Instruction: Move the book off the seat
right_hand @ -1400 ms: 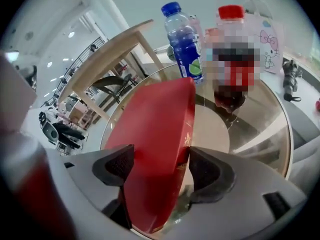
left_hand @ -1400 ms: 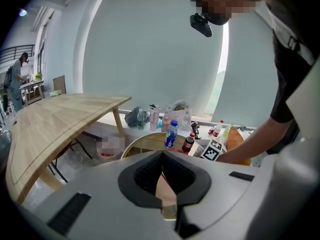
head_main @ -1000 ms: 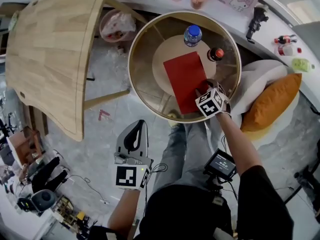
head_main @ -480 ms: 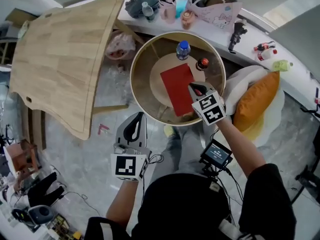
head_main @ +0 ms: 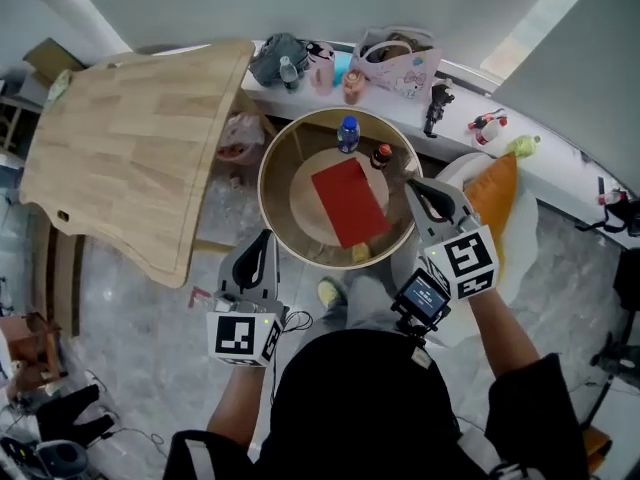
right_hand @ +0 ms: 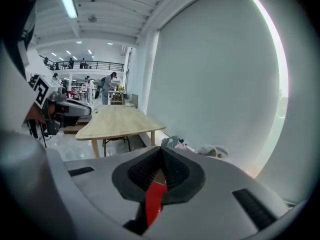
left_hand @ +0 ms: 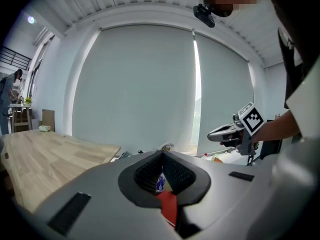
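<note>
The red book [head_main: 348, 202] lies flat on the round wooden shelf [head_main: 304, 196] inside the round glass-topped table [head_main: 272, 153], beside a blue-capped bottle [head_main: 347, 133] and a dark red-capped bottle [head_main: 381, 155]. My right gripper [head_main: 414, 185] hangs shut and empty above the table's right rim, apart from the book. Lower left, my left gripper [head_main: 263, 242] is shut and empty near the table's front rim. In the left gripper view the book [left_hand: 170, 206] shows as a red strip below the closed jaws. A red sliver [right_hand: 154, 199] also shows in the right gripper view.
An orange cushion [head_main: 495, 200] rests on a white seat [head_main: 452, 173] to the right of the round table. A large wooden table [head_main: 130, 138] stands at left. A ledge [head_main: 455, 78] behind carries bags, cups and small items. Grey floor [head_main: 150, 348] lies around my legs.
My right gripper has left the book's near corner and risen to the right, its jaws now together. The left gripper has risen too. The book stays flat on the shelf.
</note>
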The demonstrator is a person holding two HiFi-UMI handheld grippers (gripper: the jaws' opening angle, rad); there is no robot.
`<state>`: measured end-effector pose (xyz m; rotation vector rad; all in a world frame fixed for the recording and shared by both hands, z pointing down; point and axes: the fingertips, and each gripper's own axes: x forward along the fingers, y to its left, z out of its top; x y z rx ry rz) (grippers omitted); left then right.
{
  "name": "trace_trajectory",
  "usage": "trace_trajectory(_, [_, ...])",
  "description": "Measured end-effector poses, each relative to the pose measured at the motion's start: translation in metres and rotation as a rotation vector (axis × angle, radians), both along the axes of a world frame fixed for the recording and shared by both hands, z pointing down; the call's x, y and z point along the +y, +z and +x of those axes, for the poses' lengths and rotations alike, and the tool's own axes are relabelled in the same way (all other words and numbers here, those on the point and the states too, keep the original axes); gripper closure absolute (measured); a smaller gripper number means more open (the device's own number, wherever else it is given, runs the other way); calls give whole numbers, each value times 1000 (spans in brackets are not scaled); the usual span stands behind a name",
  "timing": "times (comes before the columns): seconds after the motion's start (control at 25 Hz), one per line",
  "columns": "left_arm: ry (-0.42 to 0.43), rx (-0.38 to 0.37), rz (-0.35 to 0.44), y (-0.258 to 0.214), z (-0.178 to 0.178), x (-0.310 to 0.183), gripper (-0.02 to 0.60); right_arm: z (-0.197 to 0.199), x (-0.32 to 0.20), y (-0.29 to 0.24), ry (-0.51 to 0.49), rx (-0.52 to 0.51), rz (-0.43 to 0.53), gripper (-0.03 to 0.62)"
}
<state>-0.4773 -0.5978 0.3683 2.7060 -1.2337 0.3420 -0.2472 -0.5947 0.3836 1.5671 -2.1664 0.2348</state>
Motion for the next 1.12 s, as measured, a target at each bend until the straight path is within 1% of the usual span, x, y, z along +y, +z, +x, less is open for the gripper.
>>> trace_trajectory(0.12, [-1, 16, 42, -17, -13, 14, 572, 14, 28, -33, 61, 43, 53, 583])
trace_trajectory(0.28, [1, 37, 71, -35, -21, 23, 572, 28, 56, -68, 157, 5, 107, 583])
trace_trajectory(0.4, [5, 42, 89, -42, -24, 29, 572, 29, 68, -82, 189, -17, 139, 583])
trace_trajectory(0.52, [11, 36, 111, -49, -22, 33, 572, 29, 69, -85, 204, -47, 160, 583])
trace_trajectory(0.72, [13, 35, 117, -52, -23, 37, 572, 16, 67, -82, 196, -72, 182, 583])
trace_trajectory(1.12, [25, 37, 121, -46, -24, 40, 572, 8, 72, -73, 203, -93, 182, 583])
